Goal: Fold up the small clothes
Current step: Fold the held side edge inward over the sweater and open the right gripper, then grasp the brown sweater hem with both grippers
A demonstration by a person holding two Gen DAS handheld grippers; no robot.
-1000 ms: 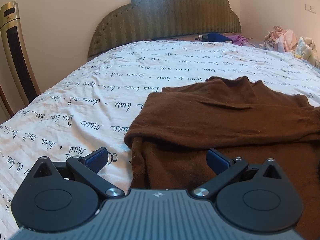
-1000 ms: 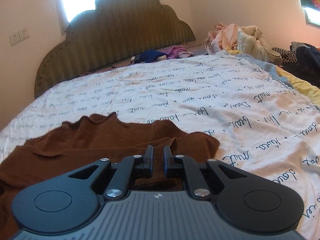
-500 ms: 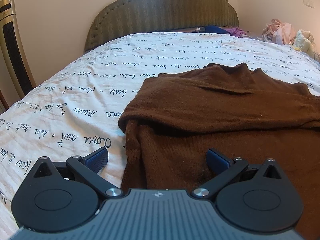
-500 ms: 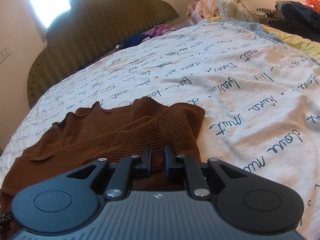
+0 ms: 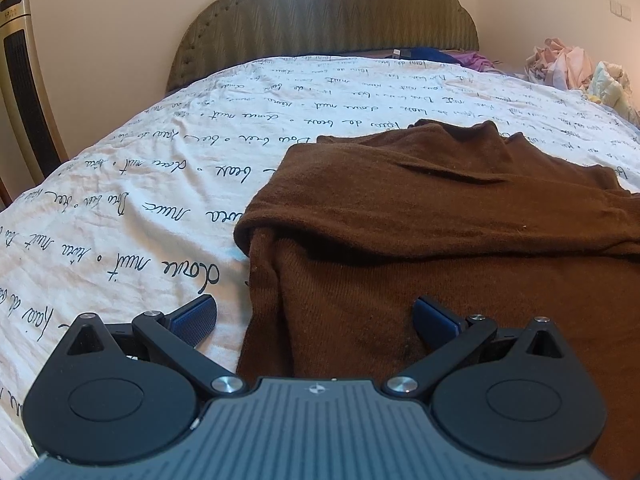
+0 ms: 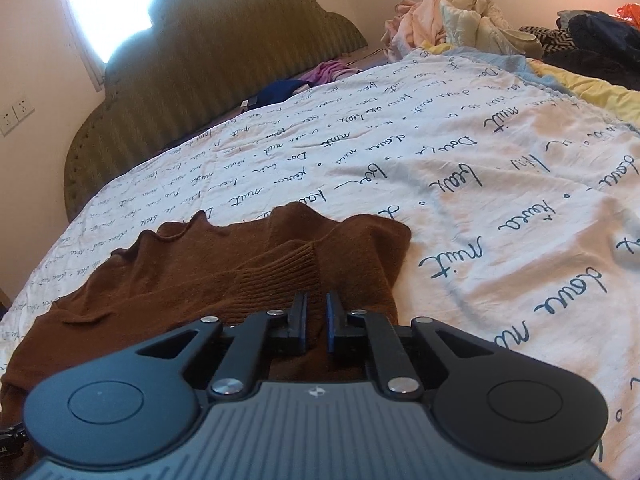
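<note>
1. Now, from our left wrist camera, we see our left gripper (image 5: 316, 316) with its two fingers spread wide and nothing between them. One blue pad (image 5: 196, 317) sits over the white bed cover (image 5: 140, 184) with curly writing, and the other blue pad is over the brown sweater (image 5: 440, 232). The sweater lies flat on the bed, with one side folded over itself. Behind it is the green headboard (image 5: 328, 20).

2. From our right wrist camera, we see our right gripper (image 6: 317, 320) with its fingers almost together, pinching the brown sweater (image 6: 200, 272) near its ribbed cuff (image 6: 280, 270). The sweater lies on the left part of the bed cover (image 6: 480, 200). A pile of clothes (image 6: 448, 20) sits far off by the wall.
</note>
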